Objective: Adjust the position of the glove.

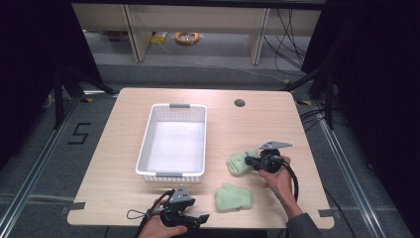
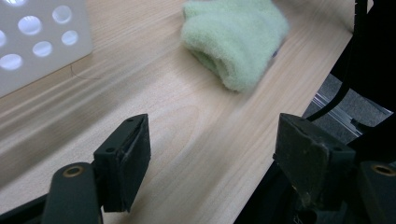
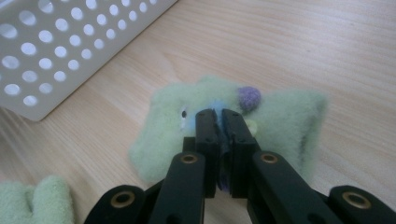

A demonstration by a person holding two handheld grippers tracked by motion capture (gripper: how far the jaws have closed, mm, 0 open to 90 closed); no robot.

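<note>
Your right gripper point(image 3: 219, 114) is clamped on the fuzzy pale-green plush glove with a purple pompom point(image 3: 280, 126), its two black jaws pressed nearly together with a fold of the fabric pinched between them. In the high view that right gripper point(image 1: 253, 161) sits over the right half of the light wooden table point(image 1: 124, 188), and the glove point(image 1: 238, 162) lies flat on the wood just to the right of the white perforated plastic basket point(image 1: 171, 174), near it but not touching.

Your left gripper point(image 2: 210, 158) has its jaws wide apart with nothing between them, only bare tabletop showing in the gap. In the high view it point(image 1: 198, 218) rests low at the near edge of the table, held in your left hand point(image 1: 161, 228).

The second fuzzy pale-green plush glove point(image 1: 233, 197) lies by itself on the table between your two grippers, nearer the front edge than the first and apart from it. In the left gripper view this second glove point(image 2: 236, 39) sits ahead of the open jaws, well clear of them, with a corner of the basket point(image 2: 42, 42) at the upper left.
</note>
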